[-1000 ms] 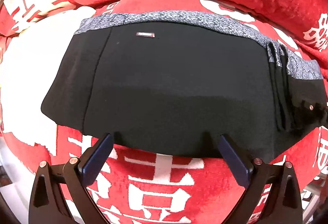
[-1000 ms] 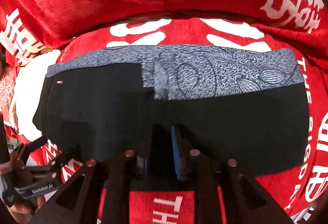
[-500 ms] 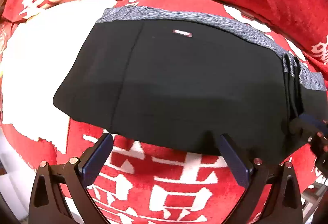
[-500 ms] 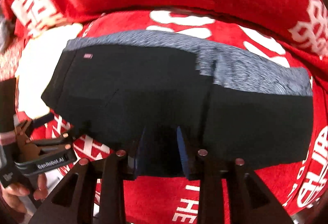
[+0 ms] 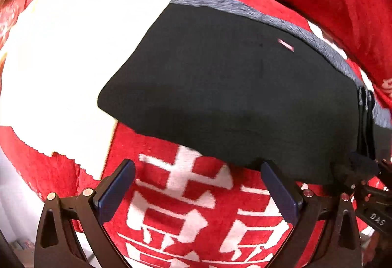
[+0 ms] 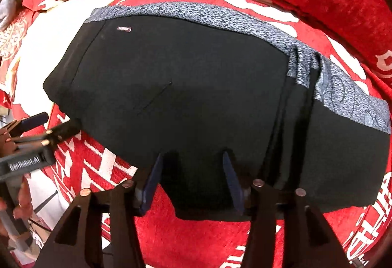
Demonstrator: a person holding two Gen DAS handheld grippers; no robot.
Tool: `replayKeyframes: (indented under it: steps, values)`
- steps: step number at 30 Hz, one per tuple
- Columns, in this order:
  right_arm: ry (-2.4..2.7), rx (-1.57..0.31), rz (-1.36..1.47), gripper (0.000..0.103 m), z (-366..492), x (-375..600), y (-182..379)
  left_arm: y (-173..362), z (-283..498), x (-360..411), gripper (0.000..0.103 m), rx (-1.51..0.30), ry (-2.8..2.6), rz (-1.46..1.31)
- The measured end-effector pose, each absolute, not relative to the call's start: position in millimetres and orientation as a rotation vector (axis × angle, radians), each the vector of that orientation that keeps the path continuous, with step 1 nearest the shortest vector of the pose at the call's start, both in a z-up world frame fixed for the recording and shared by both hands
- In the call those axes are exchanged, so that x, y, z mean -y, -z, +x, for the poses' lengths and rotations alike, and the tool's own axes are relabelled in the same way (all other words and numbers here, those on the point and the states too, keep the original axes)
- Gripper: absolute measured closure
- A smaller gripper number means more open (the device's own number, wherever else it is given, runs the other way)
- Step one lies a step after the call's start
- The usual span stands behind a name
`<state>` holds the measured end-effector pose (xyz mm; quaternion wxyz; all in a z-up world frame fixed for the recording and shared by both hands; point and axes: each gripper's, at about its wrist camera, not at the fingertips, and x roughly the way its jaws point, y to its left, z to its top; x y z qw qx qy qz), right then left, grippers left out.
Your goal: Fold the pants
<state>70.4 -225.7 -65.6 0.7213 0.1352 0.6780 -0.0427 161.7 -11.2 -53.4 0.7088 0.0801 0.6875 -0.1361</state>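
Right now the black pants (image 6: 186,101) lie folded on a red blanket (image 6: 191,238) with large white characters, their grey patterned waistband (image 6: 220,15) running along the far edge and a small label (image 6: 124,29) near the far-left corner. Toward the right, stacked fold edges (image 6: 291,121) form a ridge across the fabric. In the right wrist view, the right gripper (image 6: 193,182) sits at the near hem with its jaws partly apart, black cloth lying between the blue pads (image 6: 230,182) but not pinched. In the left wrist view, the left gripper (image 5: 198,184) is spread wide and holds nothing; its right pad (image 5: 279,189) is just at the near hem, its left pad (image 5: 115,189) over bare blanket. From the right wrist view the left gripper (image 6: 36,128) appears at the pants' near-left corner, beside the fabric.
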Motion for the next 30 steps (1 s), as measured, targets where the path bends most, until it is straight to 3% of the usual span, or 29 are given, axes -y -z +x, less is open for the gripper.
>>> replayKeyframes:
  steps: [9,24,30]
  values:
    - [0.103,-1.504,0.285,0.037,74.1,220.9,68.9,69.7,184.3,-39.8,0.0,-1.609,0.297,-0.11]
    - [0.095,-1.508,0.284,0.032,84.0,214.1,79.0,89.1,208.1,-63.9,0.0,-1.551,0.516,-0.68]
    - [0.098,-1.493,0.285,0.03,82.8,208.2,81.1,97.9,211.9,-77.3,0.0,-1.53,0.524,-0.766]
